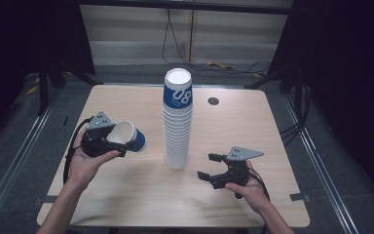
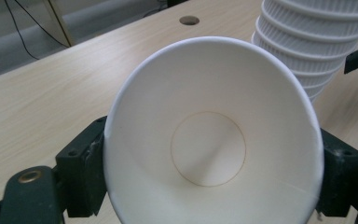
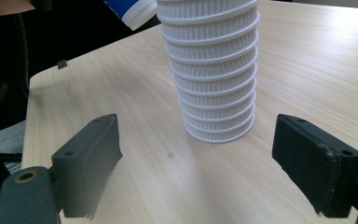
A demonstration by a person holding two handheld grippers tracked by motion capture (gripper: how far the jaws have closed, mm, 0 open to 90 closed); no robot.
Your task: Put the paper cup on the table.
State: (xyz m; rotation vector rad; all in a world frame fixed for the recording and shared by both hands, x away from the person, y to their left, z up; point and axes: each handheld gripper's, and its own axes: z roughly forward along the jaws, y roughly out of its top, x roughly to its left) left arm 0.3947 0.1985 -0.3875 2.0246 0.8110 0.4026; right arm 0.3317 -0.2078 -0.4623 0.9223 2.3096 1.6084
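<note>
Here, the left gripper clamped a tilted paper cup; the right gripper gaped beside the cup stack, which a careless nudge might topple.

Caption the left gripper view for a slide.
Left gripper clamps an empty paper cup, its mouth toward the camera, above the wooden table beside the cup stack.

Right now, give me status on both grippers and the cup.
Left gripper shut on paper cup, cup tipped sideways, off the table. Right gripper open, empty, facing the cup stack. Nothing between it and the stack.
</note>
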